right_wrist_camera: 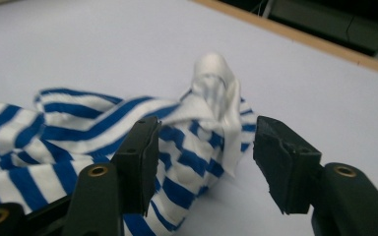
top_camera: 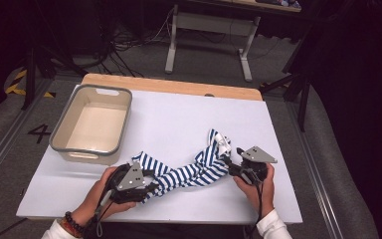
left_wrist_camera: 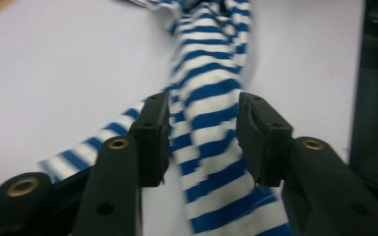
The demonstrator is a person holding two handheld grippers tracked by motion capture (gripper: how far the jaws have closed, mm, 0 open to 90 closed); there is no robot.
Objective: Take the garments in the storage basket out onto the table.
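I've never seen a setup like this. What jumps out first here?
A blue-and-white striped cloth lies twisted across the near half of the white table. The left gripper and the right gripper sit at its two ends, jaws open with cloth between them. An empty beige tub sits at the far left.

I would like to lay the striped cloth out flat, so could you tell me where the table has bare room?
The table is bare between the bin and its right edge, from the wooden far strip down to the striped cloth. The near edge is crowded: both grippers flank the cloth there.
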